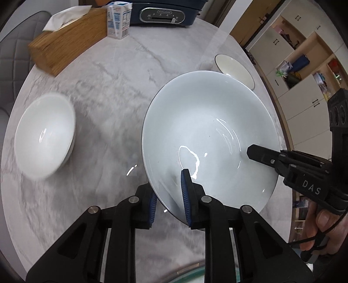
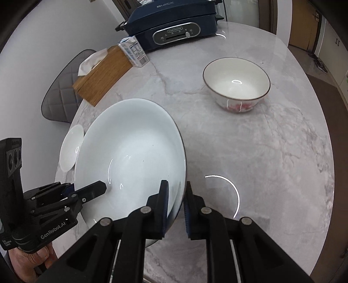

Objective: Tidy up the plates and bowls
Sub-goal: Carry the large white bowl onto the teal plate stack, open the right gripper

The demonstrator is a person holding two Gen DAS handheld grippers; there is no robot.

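A large white deep plate (image 1: 208, 135) is held tilted above the marble table (image 1: 113, 91). My left gripper (image 1: 169, 191) is shut on its near rim. My right gripper (image 2: 176, 196) is shut on the opposite rim of the same plate (image 2: 130, 156); it also shows in the left wrist view (image 1: 258, 154). The left gripper shows in the right wrist view (image 2: 93, 190). A plain white bowl (image 1: 43, 139) sits at the table's left. A dark-rimmed bowl with a red pattern (image 2: 237, 83) sits at the far right.
A wooden tissue box (image 1: 67, 41), a small milk carton (image 1: 119, 19) and a dark blue electric grill (image 2: 174, 24) stand at the back. A grey chair (image 2: 63, 93) stands beyond the table's left edge. Cabinets (image 1: 304, 65) stand to the right.
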